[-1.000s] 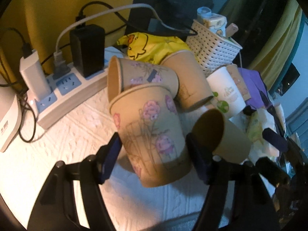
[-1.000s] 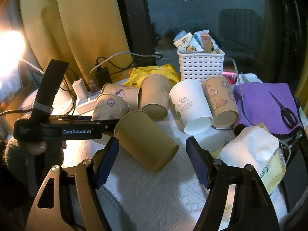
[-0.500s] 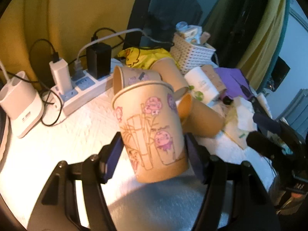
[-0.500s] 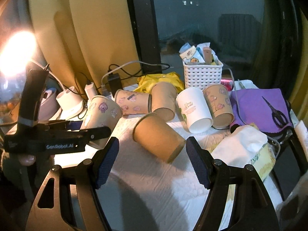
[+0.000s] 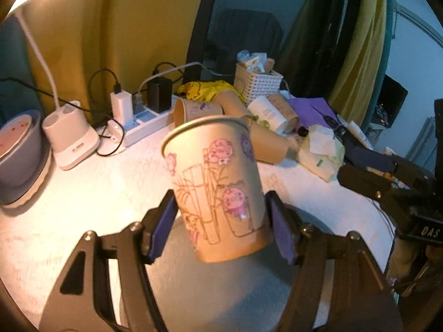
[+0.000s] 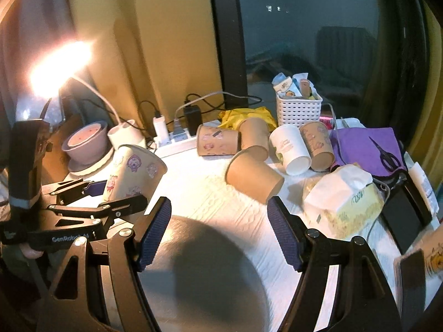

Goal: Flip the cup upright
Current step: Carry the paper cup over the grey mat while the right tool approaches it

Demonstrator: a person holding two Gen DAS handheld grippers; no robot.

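Observation:
My left gripper is shut on a brown paper cup with pink cartoon prints, held near its base. The cup is close to upright, mouth up, tilted slightly, above the white table. In the right wrist view the same cup sits in the left gripper at the left. My right gripper is open and empty over the table's front. Several more cups lie on their sides at the back: a printed one, plain brown ones, a white one.
A power strip with chargers, a lamp base and a bowl stand at the back left. A white basket, a purple cloth with scissors and a tissue pack lie to the right.
My left gripper has lifted the printed cup away from the pile, pulled it back toward the left front and turned it closer to upright. My right gripper has backed away from the plain brown cup.

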